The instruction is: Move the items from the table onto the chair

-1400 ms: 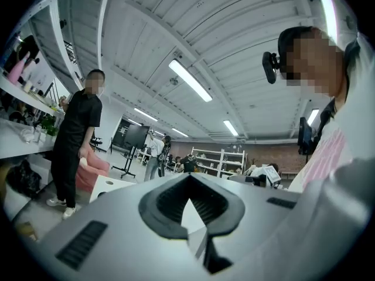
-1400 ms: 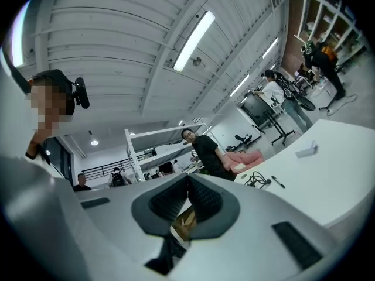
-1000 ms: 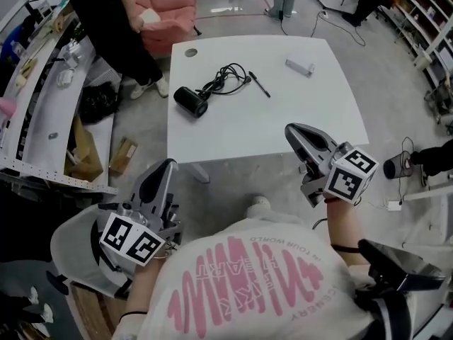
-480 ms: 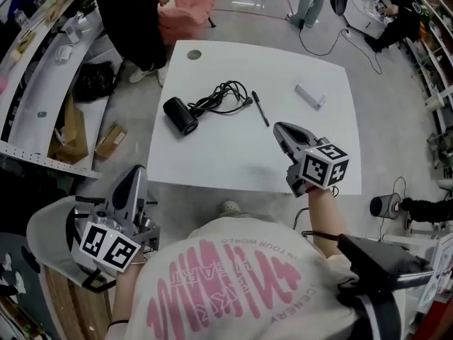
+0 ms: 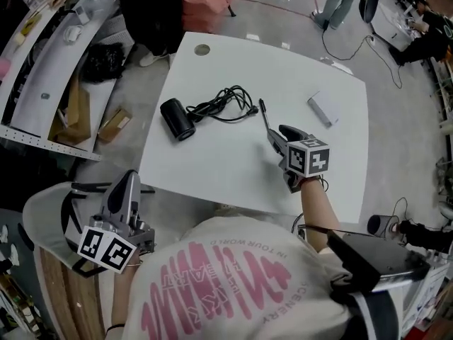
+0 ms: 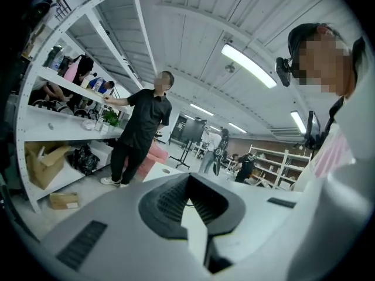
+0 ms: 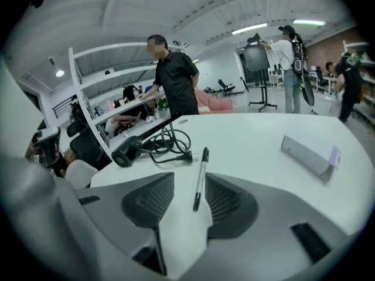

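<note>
Down over the table [image 5: 212,168] from its near edge has come my right gripper [image 5: 272,134], jaws just opening, now spread astride the pen [image 7: 200,177] lying mid-table, not pinching. My left gripper [image 5: 129,179] hangs off the near-left corner, pressed together, empty. I judge the pen pickup in hand: next, close squarely and lift.

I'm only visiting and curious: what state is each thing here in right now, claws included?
Right claw: open, jaws just been opening, pen's near end between them, not gripped.
Left claw: shut, empty, held beside the table.
Pen: lying flat on the table.
Black cylinder: on its side.
Cable: loosely coiled, unplugged.
White block: lying flat, untouched.
</note>
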Motion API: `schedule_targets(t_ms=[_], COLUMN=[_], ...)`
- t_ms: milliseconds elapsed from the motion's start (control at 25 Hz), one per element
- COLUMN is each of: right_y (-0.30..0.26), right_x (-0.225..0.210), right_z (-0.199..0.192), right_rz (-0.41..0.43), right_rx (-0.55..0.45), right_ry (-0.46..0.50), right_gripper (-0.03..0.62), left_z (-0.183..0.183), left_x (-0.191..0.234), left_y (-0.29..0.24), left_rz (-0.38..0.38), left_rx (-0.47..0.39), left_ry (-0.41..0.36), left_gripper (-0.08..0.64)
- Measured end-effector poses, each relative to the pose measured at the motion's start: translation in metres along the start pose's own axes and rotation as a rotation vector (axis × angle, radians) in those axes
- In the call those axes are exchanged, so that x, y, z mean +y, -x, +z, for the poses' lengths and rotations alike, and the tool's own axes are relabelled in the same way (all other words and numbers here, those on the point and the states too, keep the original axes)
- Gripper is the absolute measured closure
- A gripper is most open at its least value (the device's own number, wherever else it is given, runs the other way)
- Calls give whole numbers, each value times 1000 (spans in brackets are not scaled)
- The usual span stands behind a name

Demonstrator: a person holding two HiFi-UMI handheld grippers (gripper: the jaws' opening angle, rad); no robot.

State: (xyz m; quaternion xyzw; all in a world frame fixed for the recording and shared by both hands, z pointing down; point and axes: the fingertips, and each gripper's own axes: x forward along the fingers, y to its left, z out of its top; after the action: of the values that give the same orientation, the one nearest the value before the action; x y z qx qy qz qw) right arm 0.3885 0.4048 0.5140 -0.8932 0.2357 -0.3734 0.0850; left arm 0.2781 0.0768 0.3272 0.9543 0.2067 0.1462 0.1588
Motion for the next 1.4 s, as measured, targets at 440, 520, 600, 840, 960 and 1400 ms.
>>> schedule_targets(t_ms=[440, 520, 600, 840, 960, 1400], right_y=[-33, -33, -33, -25, -15, 11], right_x=[-29, -35, -40, -44, -33, 208], right_z=[-23, -21, -20, -8, 13, 106], right_rz=[-117, -150, -173, -196, -184, 397], right_rx=[202, 197, 194, 122, 31, -350], right_ry=[70, 66, 54, -62, -68, 33], right_gripper=[442, 481, 532, 543, 543, 543], left_z=[-16, -17, -18, -19, -17, -12], left_x=[-2, 2, 8, 16, 20, 58], left_y=[7, 14, 23, 57, 75, 220], left_rz=[115, 134, 152, 191, 198, 362], left_rx=[19, 14, 8, -47, -83, -226], left_ry=[29, 30, 32, 52, 46, 28], left_gripper=[551, 551, 551, 551, 551, 551])
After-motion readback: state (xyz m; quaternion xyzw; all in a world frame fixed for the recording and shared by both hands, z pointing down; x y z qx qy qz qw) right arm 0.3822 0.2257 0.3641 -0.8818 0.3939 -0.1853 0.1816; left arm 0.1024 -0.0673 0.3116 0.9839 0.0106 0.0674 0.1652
